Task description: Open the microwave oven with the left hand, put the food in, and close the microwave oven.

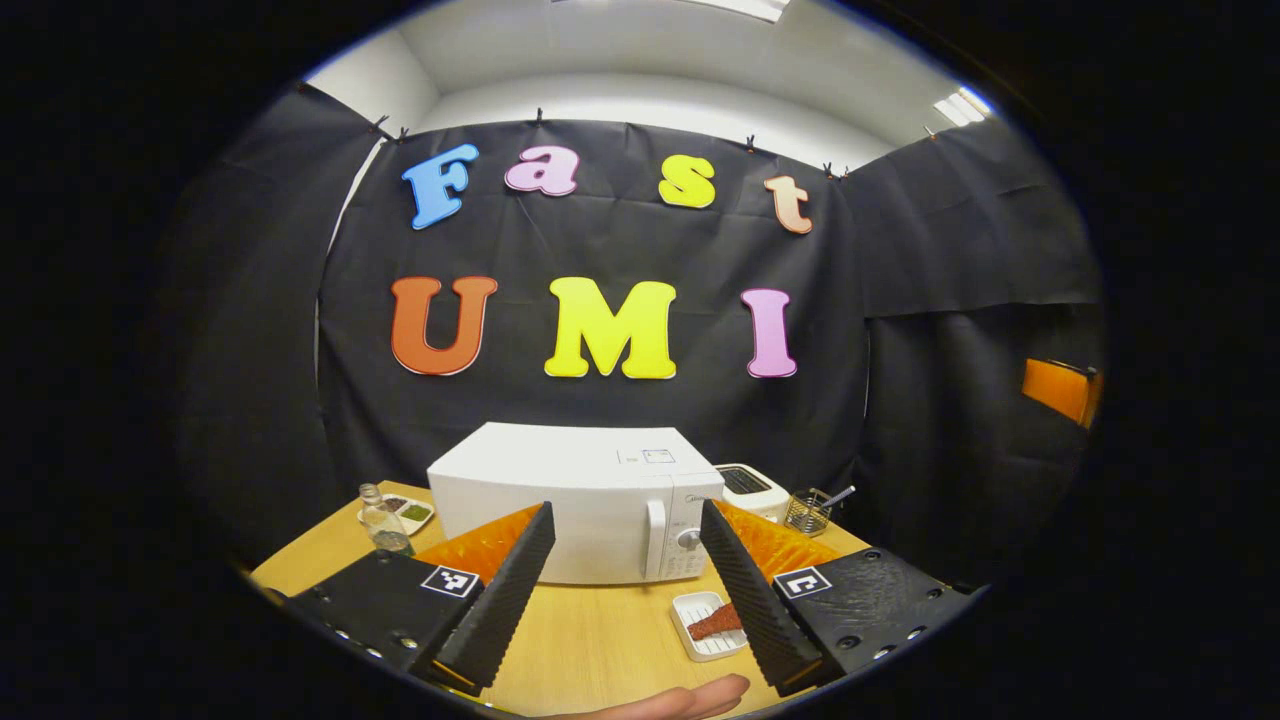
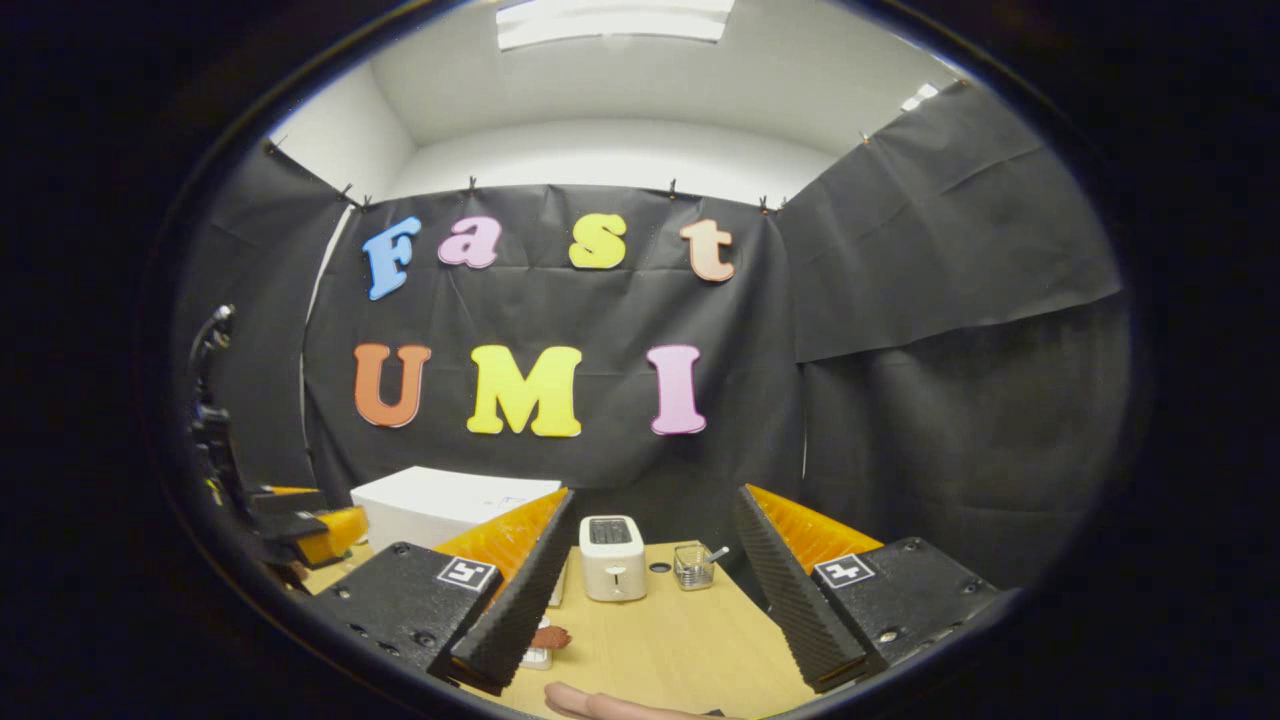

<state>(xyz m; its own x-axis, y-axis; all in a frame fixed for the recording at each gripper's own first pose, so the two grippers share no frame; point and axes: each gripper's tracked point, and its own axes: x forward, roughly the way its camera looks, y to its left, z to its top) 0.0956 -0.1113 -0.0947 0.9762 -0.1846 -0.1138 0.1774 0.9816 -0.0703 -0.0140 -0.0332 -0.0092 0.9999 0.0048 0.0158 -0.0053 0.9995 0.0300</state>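
Observation:
The white microwave [image 1: 580, 500] stands on the wooden table [image 1: 590, 640] with its door closed and the handle [image 1: 655, 540] at the door's right edge. My left gripper [image 1: 625, 515] is open, held back from the microwave's front with nothing between its fingers. The food, a reddish-brown piece [image 1: 715, 622], lies in a small white tray [image 1: 700, 605] in front of the microwave's right end. My right gripper [image 2: 655, 500] is open and holds nothing, facing the toaster [image 2: 612, 557]. In the right gripper view the microwave [image 2: 440, 505] is at the left and the food [image 2: 550, 637] lies low beside the left finger.
A small bottle [image 1: 383, 520] and a sauce dish [image 1: 408, 513] stand left of the microwave. To its right are a toaster [image 1: 752, 490] and a wire holder [image 1: 808, 512] with a utensil. A hand [image 1: 680, 698] shows at the bottom edge. The left gripper's body [image 2: 320, 530] shows at the far left.

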